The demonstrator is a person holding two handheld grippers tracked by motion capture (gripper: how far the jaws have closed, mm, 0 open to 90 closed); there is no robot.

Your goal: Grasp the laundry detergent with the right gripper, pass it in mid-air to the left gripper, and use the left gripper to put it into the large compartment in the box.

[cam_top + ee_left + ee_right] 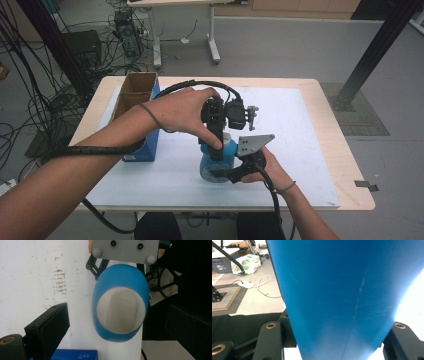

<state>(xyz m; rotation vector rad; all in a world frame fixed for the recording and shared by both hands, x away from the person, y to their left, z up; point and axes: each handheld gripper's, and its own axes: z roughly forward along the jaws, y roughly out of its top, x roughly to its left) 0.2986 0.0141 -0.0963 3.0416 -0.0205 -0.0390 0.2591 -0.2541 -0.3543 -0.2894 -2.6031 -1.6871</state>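
A person works at a light wooden desk (345,165) covered by a white mat (300,130), holding one tool in each hand. Near the middle of the mat, slightly toward the near edge, stands a blue cup (216,162) with a white inside.

The right tool (227,175), with a grey three-cornered plate on top, comes in from the near right and is clamped on the cup's lower side. In the right gripper view the blue wall of the cup sits between its two black jaws, which press against it on both sides.

The left tool (216,145) reaches down from above, held by the left hand (182,110), which comes across from the left. Its jaws stand wide apart. In the left gripper view they sit on either side of the cup's open mouth without touching it, and the camera looks straight down into the white interior.

To the left of the cup, on the left part of the mat, stands an open cardboard box (135,92) with a blue side. A black cable trails from each tool toward the near edge.
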